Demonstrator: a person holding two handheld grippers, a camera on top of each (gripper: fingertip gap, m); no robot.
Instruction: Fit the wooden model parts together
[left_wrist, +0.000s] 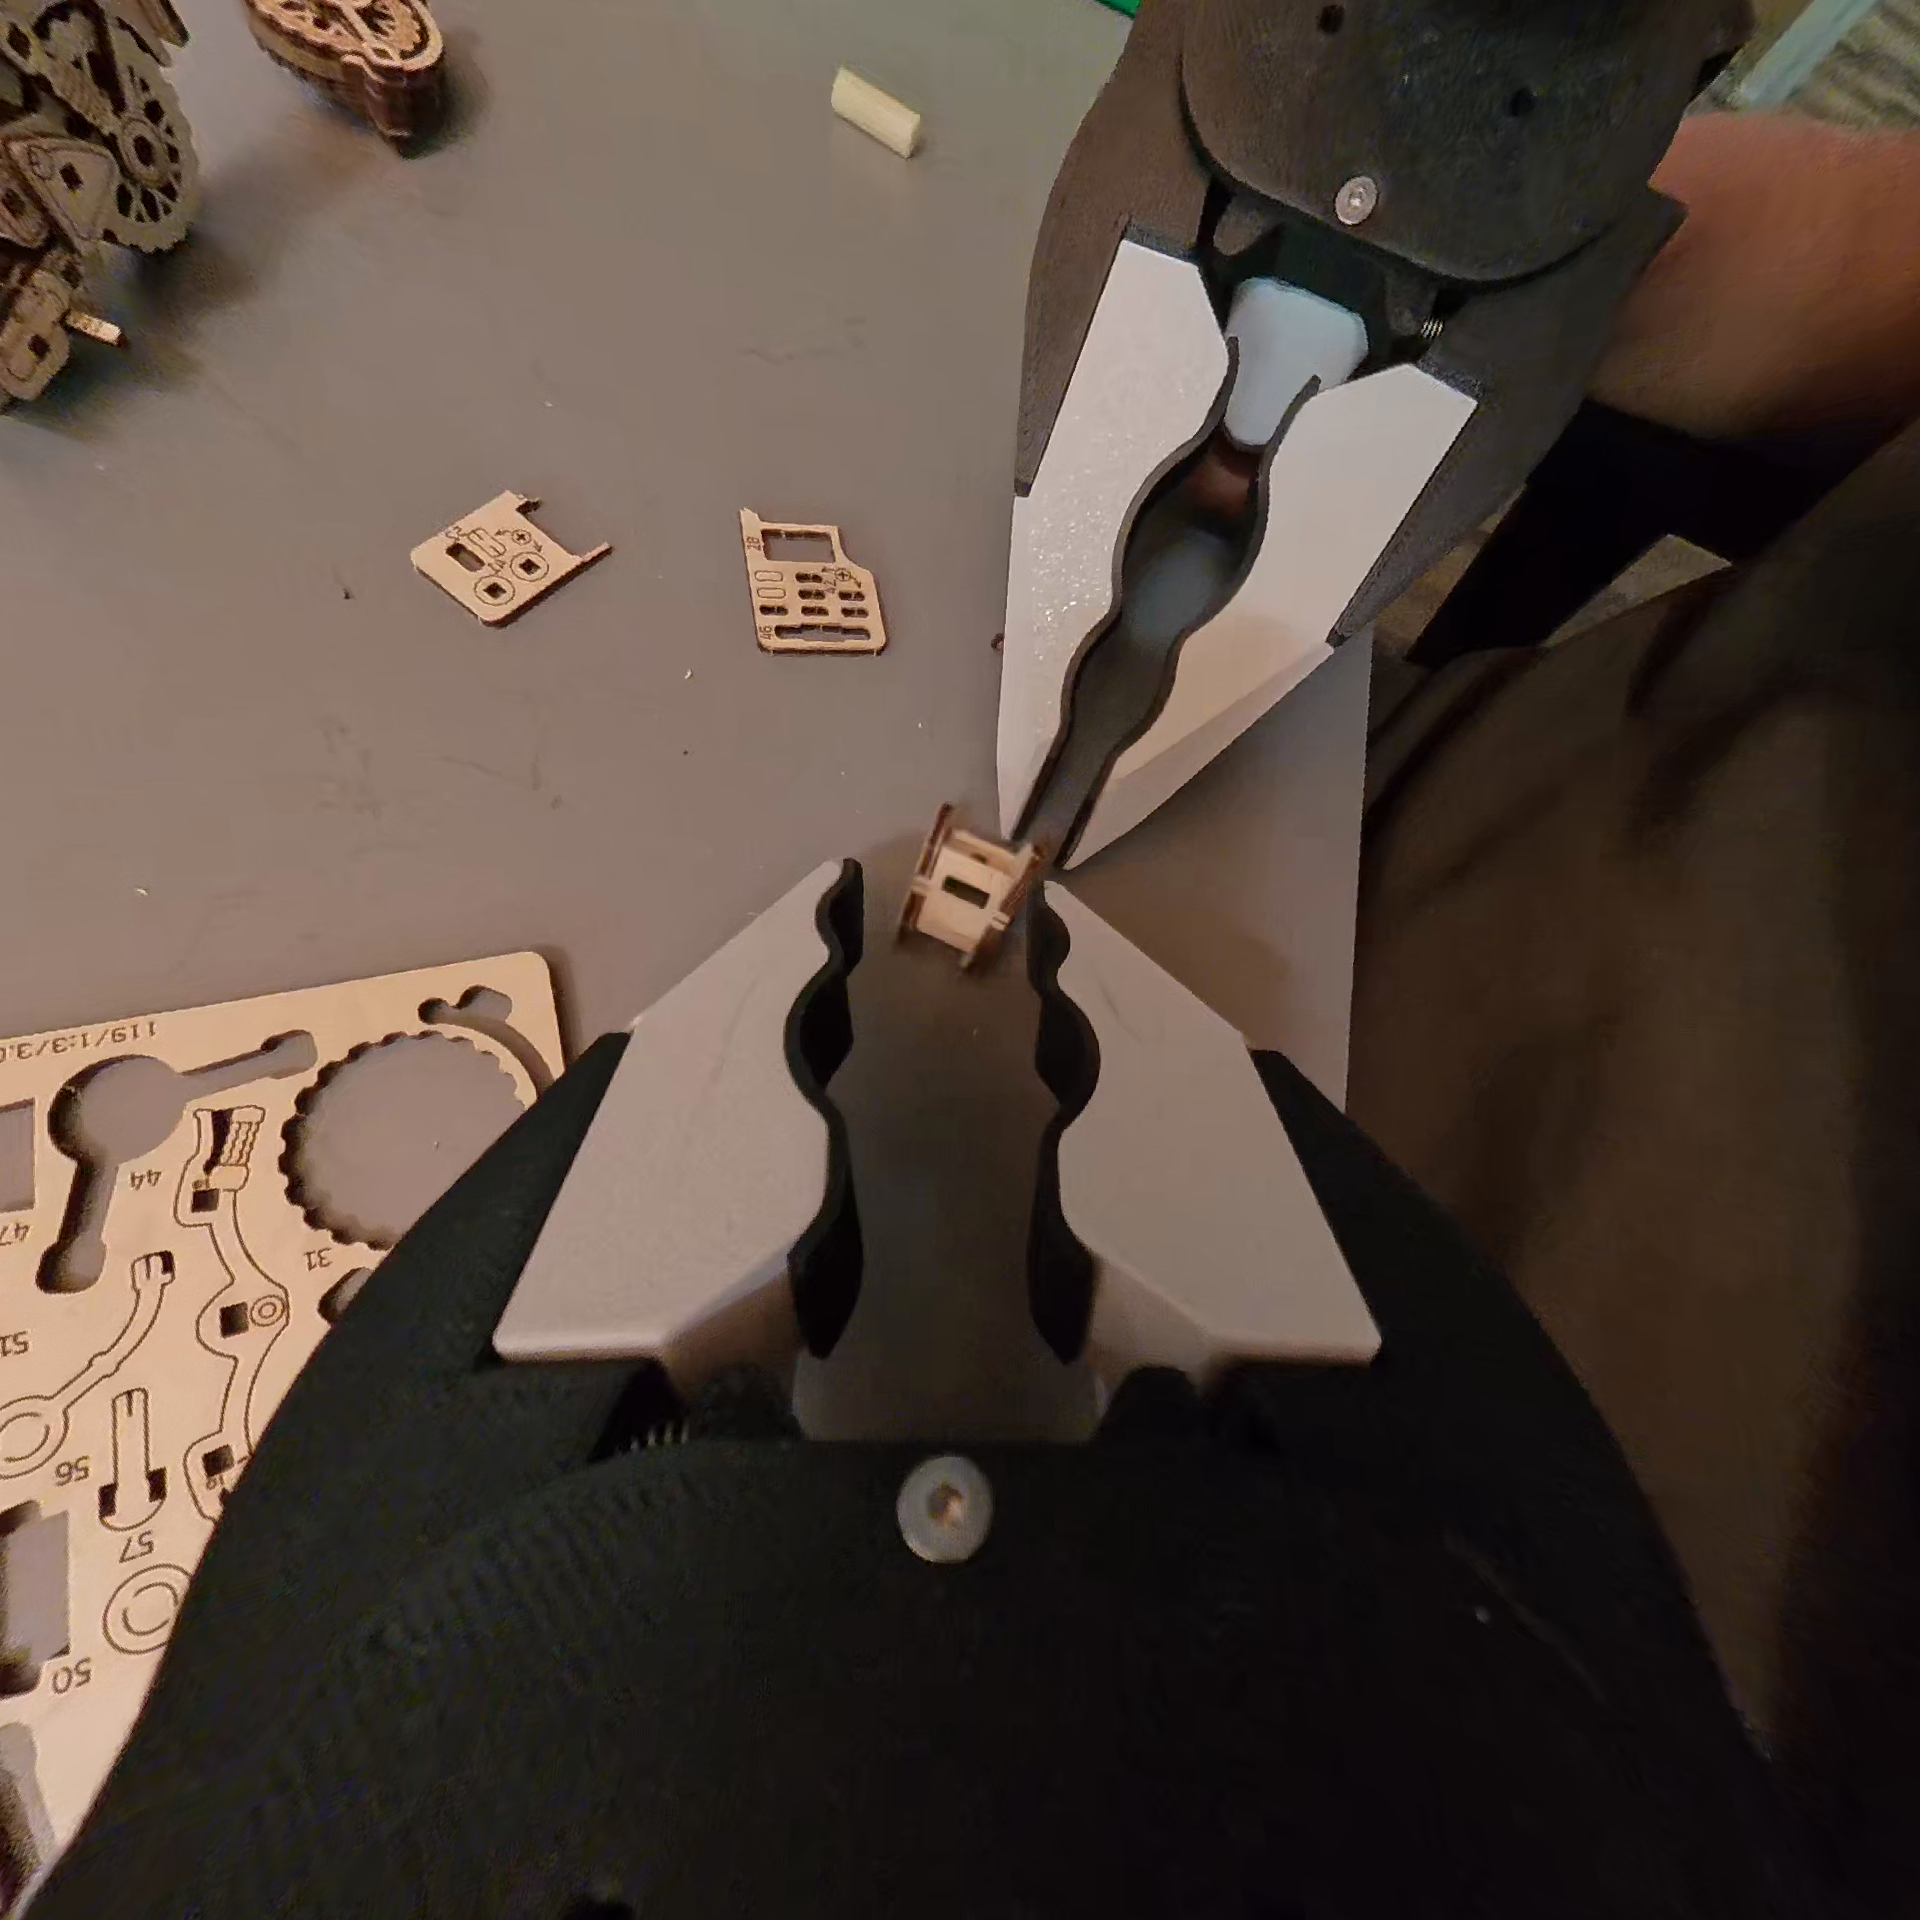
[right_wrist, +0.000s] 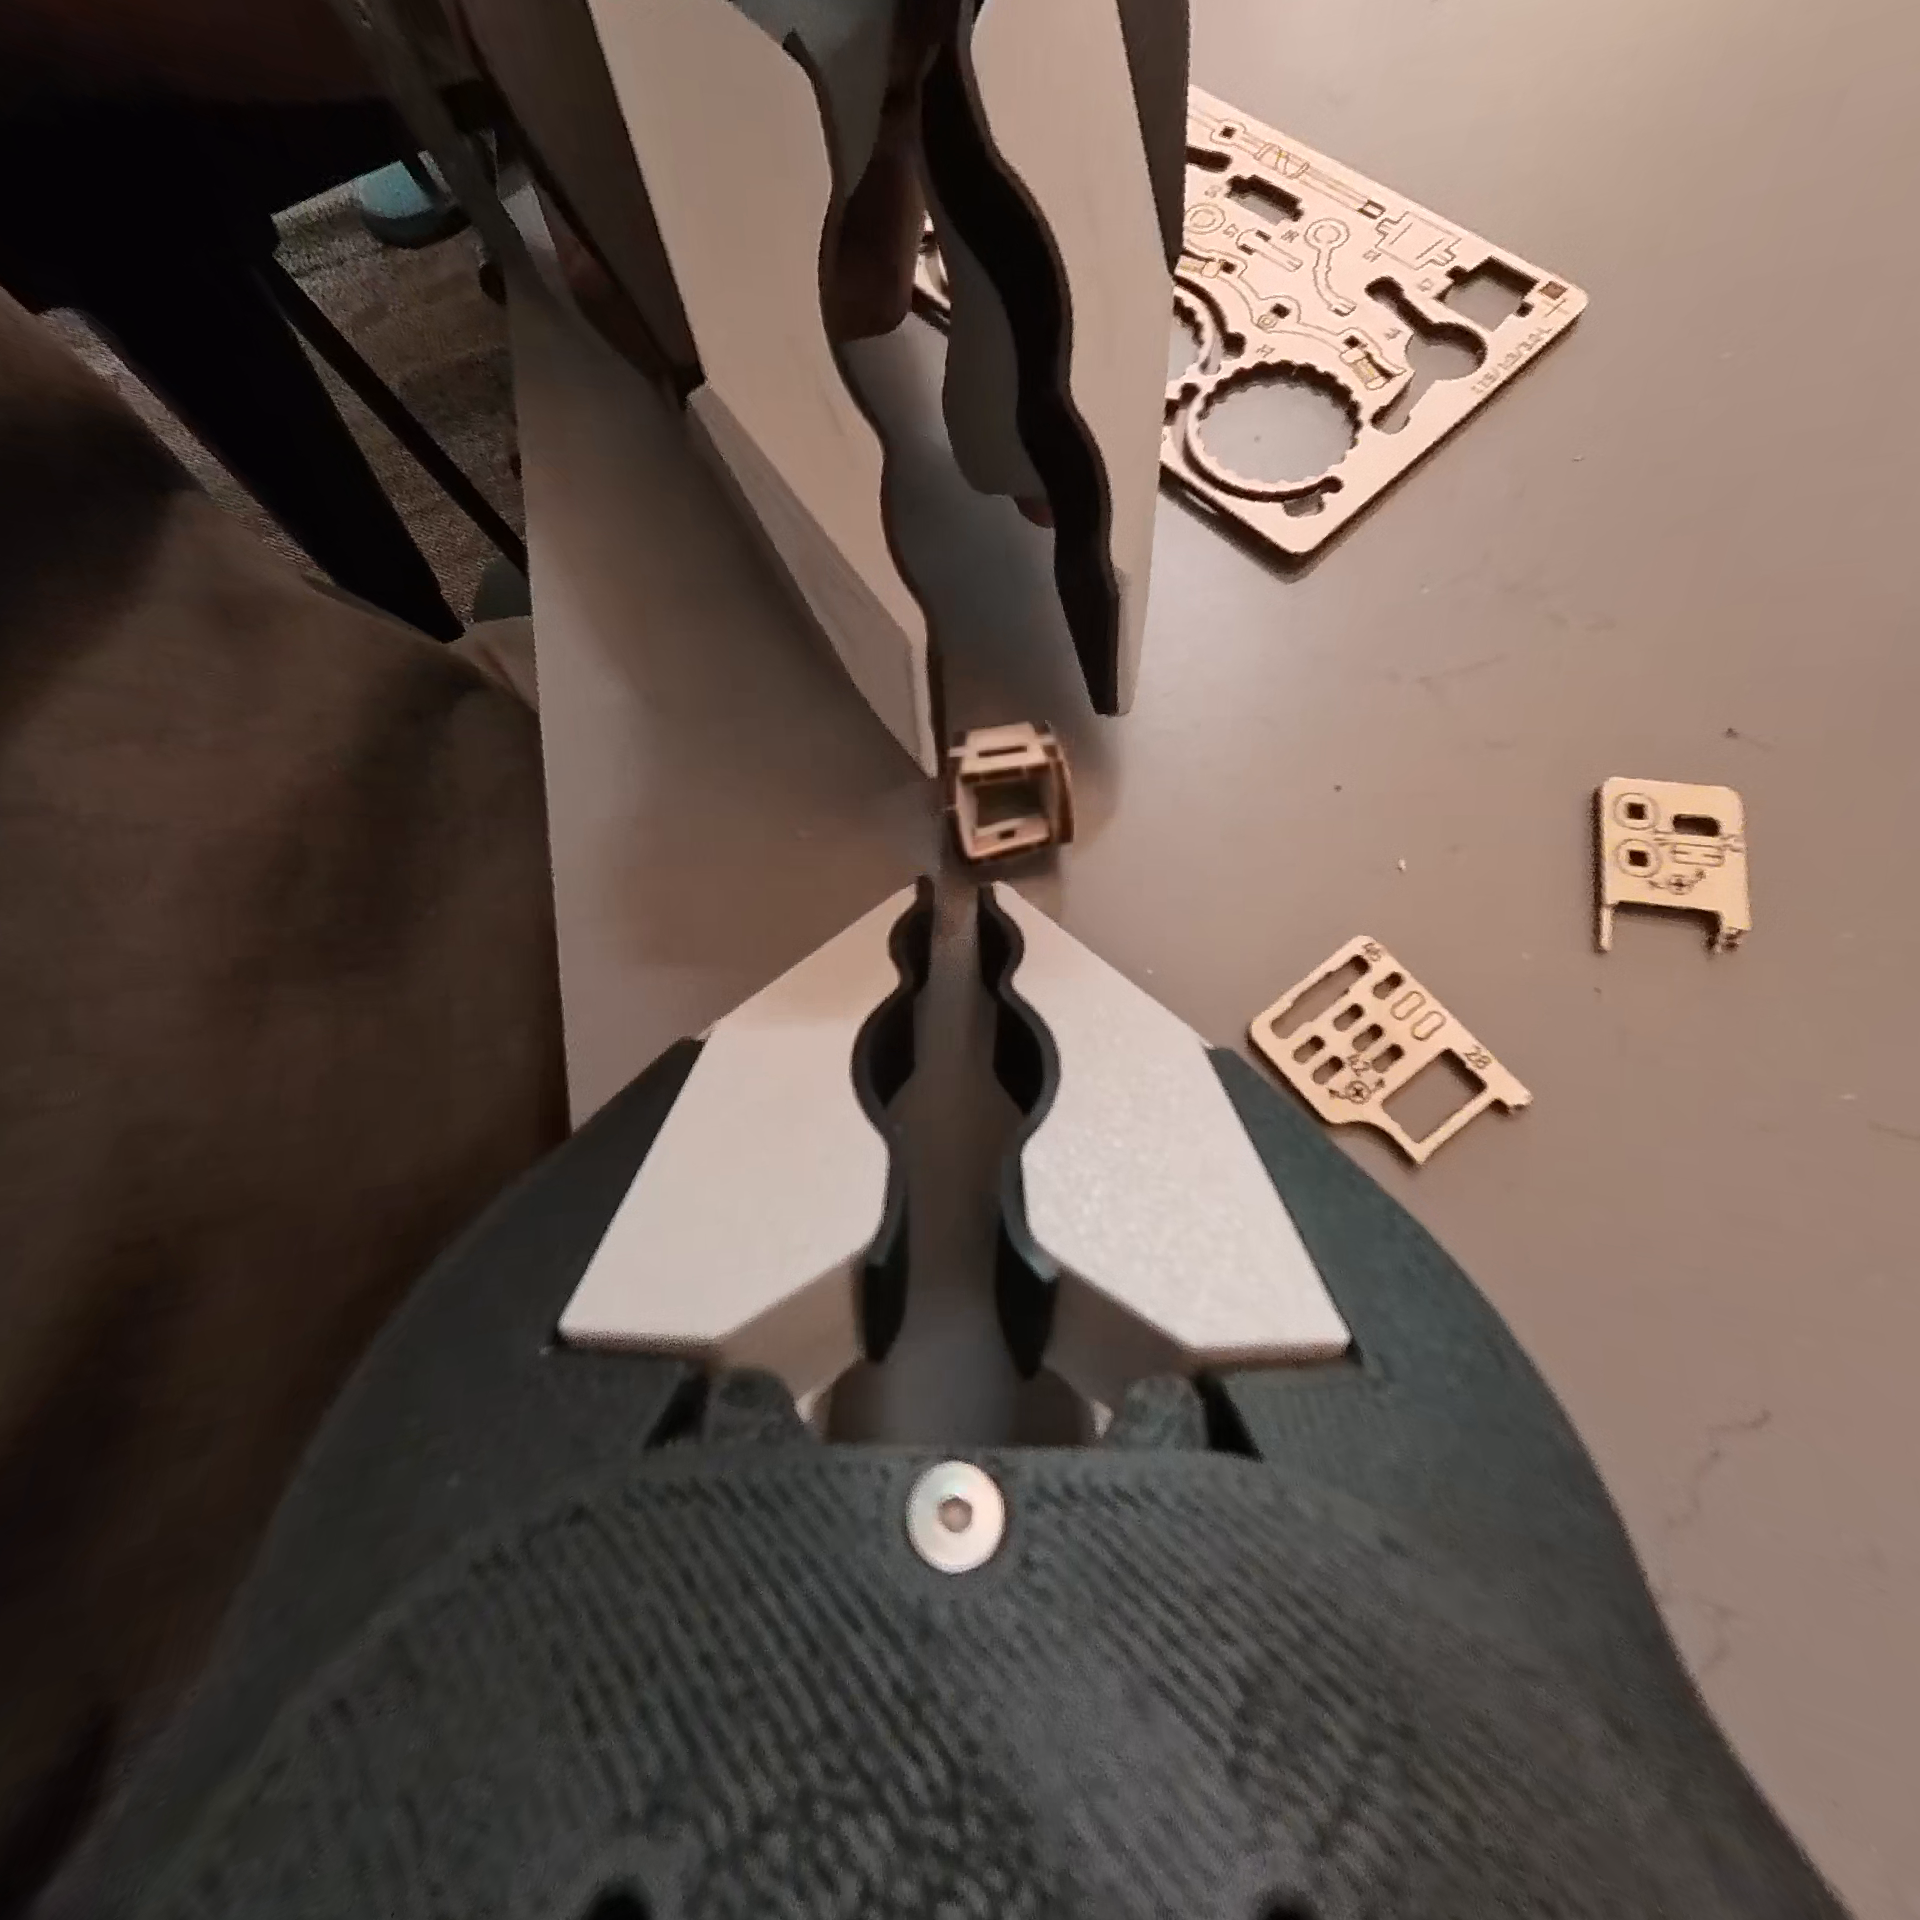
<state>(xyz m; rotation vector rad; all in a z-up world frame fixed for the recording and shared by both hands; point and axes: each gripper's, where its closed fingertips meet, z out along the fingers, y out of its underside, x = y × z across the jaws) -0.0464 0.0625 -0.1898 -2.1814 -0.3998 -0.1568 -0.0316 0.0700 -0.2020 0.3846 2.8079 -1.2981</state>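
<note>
A small wooden box-shaped assembly (left_wrist: 966, 896) (right_wrist: 1006, 812) hangs tilted between the two grippers, over the grey table (left_wrist: 520, 779). My right gripper (right_wrist: 956, 891) is nearly closed and pinches the assembly's side plate at its fingertips. In the left wrist view it comes down from the top (left_wrist: 1044, 847). My left gripper (left_wrist: 945, 888) is open, with the assembly just ahead of and between its fingertips. In the right wrist view it comes from the top (right_wrist: 1013, 717).
A laser-cut wooden parts sheet (left_wrist: 260, 1195) (right_wrist: 1351, 343) lies beside the left gripper. Two loose flat parts (left_wrist: 509, 561) (left_wrist: 816, 587) lie on the table. Built model pieces (left_wrist: 83, 177) and a pale block (left_wrist: 876, 112) lie farther off. The table edge and a person's lap (left_wrist: 1610, 1039) are close by. Left and right tips are no more than a few centimetres apart.
</note>
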